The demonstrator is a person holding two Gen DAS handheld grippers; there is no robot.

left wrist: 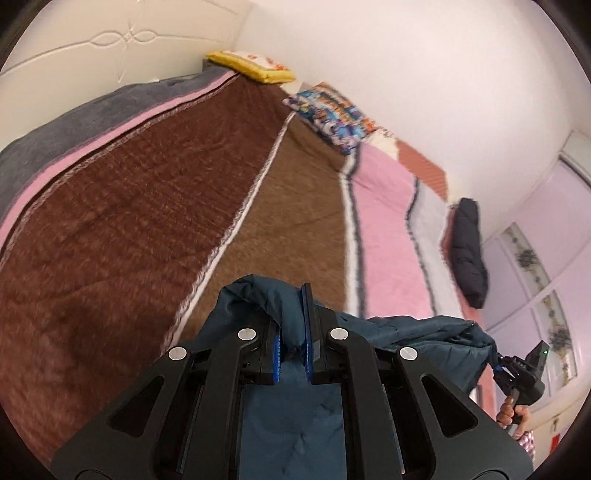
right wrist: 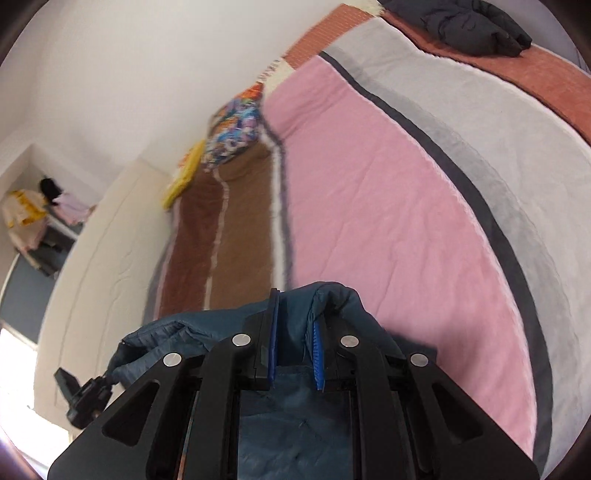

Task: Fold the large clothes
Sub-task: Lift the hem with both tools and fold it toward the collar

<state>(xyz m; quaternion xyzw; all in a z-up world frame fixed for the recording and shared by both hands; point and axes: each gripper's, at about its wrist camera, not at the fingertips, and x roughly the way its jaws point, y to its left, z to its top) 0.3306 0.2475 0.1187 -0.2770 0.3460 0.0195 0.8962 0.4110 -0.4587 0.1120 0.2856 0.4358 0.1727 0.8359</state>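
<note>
A teal padded jacket (left wrist: pixel 406 328) hangs stretched between my two grippers above the bed. My left gripper (left wrist: pixel 293 332) is shut on one bunched edge of the jacket, which spills over the blue pads (left wrist: pixel 306 325). My right gripper (right wrist: pixel 295 339) is shut on the other edge of the jacket (right wrist: pixel 295 413). In the left wrist view the right gripper (left wrist: pixel 498 363) shows at the far right with the cloth pinched in it. In the right wrist view the left gripper (right wrist: pixel 105 380) shows at the lower left, holding the jacket's far end.
The bed carries a striped blanket in brown (left wrist: pixel 110 229), tan, pink (right wrist: pixel 369 206) and grey bands. A yellow pillow (left wrist: pixel 255 66) and a patterned pillow (left wrist: pixel 332 110) lie along the wall. A black jacket (right wrist: pixel 465 22) lies at the bed's far end. A headboard (left wrist: pixel 92 48) stands behind.
</note>
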